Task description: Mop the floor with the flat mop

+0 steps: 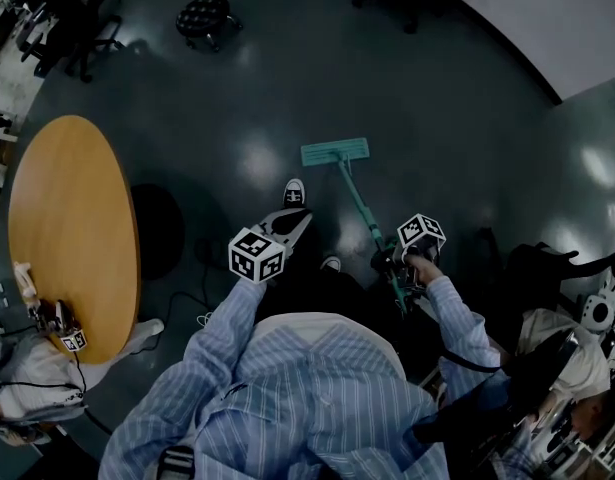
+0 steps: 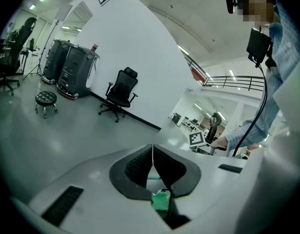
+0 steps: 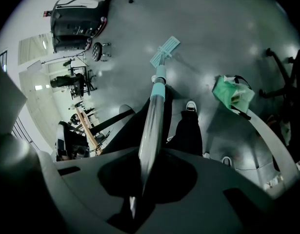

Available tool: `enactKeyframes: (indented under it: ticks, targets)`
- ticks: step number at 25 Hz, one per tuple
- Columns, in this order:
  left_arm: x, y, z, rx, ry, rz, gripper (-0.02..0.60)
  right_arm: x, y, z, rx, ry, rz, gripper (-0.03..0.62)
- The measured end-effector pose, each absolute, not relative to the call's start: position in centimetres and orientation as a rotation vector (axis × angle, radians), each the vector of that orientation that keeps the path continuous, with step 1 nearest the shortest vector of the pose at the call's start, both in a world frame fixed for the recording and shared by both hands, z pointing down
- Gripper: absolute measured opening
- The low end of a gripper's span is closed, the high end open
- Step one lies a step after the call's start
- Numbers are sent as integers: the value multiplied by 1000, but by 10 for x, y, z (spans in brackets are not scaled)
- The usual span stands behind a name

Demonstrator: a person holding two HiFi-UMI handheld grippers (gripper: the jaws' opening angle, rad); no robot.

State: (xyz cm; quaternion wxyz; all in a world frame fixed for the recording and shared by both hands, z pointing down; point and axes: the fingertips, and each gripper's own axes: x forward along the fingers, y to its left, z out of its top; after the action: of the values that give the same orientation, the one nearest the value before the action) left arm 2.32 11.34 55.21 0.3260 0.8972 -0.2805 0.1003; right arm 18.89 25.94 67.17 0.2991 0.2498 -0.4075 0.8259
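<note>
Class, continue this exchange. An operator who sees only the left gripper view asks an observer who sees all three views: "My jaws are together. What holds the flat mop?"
Observer: The right gripper, shut on the mop handle.
Operator: Where is the mop head?
Observer: The mop head lies flat on the grey floor, just beyond the person's forward shoe.
Operator: What is on the person's left?
Observer: A round wooden table, apart from the mop.
</note>
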Motion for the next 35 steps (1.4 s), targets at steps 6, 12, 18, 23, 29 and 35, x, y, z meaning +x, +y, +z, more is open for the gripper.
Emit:
enactKeyframes:
  ticks: [6, 12, 18, 23, 29, 35]
  targets:
    - [10, 43, 563, 2338, -750, 280, 9, 171, 178, 683, 660, -1083, 2195, 61]
    - [-24, -29, 569, 2306, -797, 278, 9, 146, 92, 689, 650, -1083, 2186, 61]
    - [-59, -103, 581, 2274, -840, 261, 9, 123, -14, 697, 683, -1104, 2173, 61]
    - [-83, -156, 595, 2250, -845, 259, 9, 106, -106, 706, 727, -1119, 2183, 61]
    - [-90, -206, 613, 2242, -832, 280, 9, 94, -205, 720, 745, -1138, 2146, 60]
    - [-99, -247, 626, 2207, -855, 260, 9, 80, -298, 735, 759, -1160, 2089, 60]
